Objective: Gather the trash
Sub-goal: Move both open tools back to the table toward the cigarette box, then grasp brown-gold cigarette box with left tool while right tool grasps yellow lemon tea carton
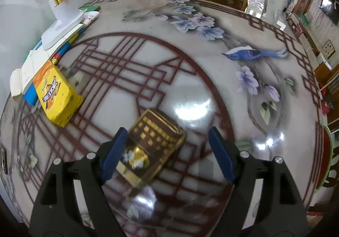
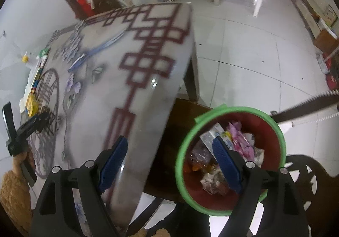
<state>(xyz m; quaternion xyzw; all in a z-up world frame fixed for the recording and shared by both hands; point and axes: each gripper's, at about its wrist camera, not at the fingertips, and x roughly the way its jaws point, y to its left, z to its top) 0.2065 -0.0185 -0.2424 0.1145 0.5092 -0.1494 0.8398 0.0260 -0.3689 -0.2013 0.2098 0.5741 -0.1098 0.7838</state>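
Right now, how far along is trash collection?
Done: the red bin already holds wrappers and paper. In hand: nothing yet; the left gripper is open around the brown-gold cigarette pack, and the right gripper is open near the bin. Left: that pack and the yellow box on the table.

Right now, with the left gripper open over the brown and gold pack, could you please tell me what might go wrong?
The brown pack lies askew between the open left gripper, nearer one finger, so closing may push it across the glossy table rather than pinch it. Its torn foil end could spill bits. The bin beside the table already looks fairly full, so dropped trash may bounce out.
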